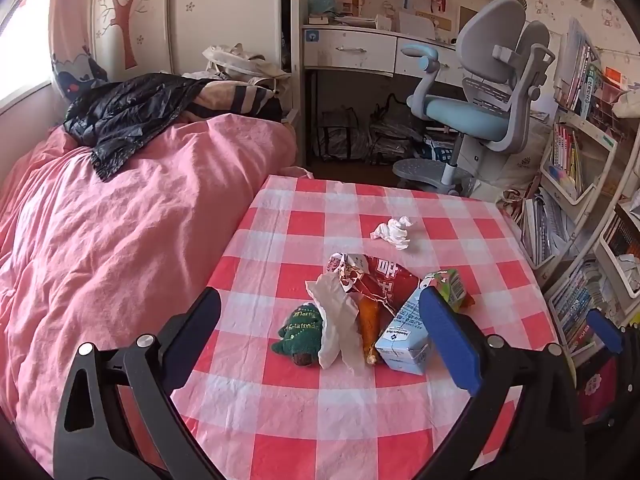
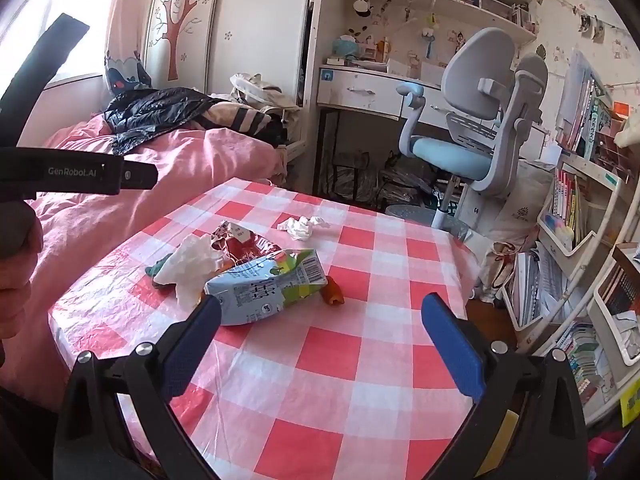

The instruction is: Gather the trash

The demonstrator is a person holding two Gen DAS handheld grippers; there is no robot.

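Here the milk carton (image 2: pixel 266 290) lies flat (gabled top rightward), long axis left-right.

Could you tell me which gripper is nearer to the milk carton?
Probably left. The left gripper, open, frames the carton beside its right finger; the right gripper, open, has it at its left fingertip.
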